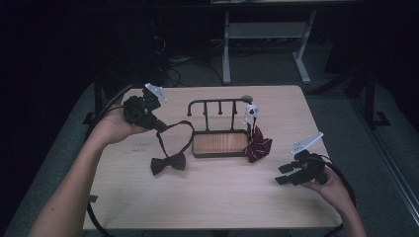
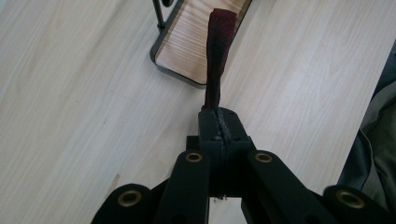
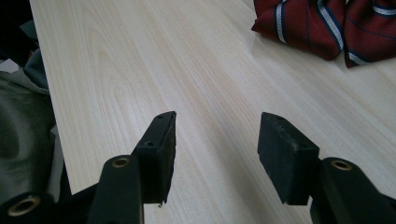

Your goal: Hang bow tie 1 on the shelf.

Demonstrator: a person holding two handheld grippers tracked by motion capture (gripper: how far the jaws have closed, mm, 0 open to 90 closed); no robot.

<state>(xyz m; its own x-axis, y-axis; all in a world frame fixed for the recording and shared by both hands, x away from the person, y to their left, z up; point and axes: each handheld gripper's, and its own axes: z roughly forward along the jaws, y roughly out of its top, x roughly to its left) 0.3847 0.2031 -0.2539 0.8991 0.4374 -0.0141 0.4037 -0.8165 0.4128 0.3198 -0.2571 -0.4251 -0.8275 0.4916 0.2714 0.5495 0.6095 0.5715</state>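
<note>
Left gripper (image 1: 159,126) clamped, right gripper (image 1: 282,174) apparently agape.

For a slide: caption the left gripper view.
Left gripper shut on a dark red strap above the table, rack tray beyond.

no readable text, labels or signs

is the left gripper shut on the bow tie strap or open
Shut: the left gripper has its jaws pressed together on the dark bow tie strap.
</note>
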